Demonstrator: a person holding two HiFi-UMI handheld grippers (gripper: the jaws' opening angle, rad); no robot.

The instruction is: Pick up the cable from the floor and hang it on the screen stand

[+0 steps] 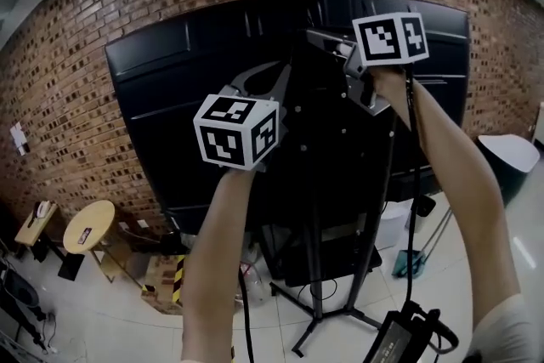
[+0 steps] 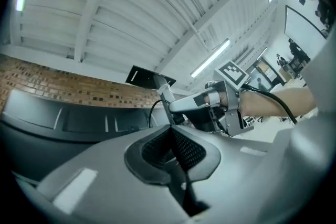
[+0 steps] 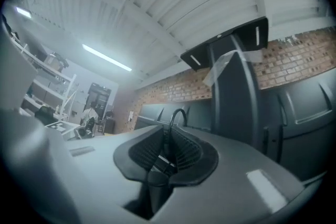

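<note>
Two tools are reaching up behind the screen (image 1: pixel 170 89), and the right tool (image 3: pixel 169 140) is the one doing the carrying. Its jaws are pinching the cable (image 3: pixel 177 117), which is arching up out of the grip in a short loop. From there the cable is hanging nearly straight down past the right forearm (image 1: pixel 450 166) toward the power brick (image 1: pixel 406 337) low in the head view, so its long axis is running vertical. The screen stand (image 3: pixel 233 92) is rising just beside the right tool, on its right side in the right gripper view, with the top plate (image 3: pixel 226 47) sitting above the loop. The left tool (image 2: pixel 170 131) is hovering lower and further to the left, its jaws pressed together with nothing showing between them. By my reading the right tool is standing nearer the post, and the hanging is turning on lifting the loop up and across to the stand
</note>
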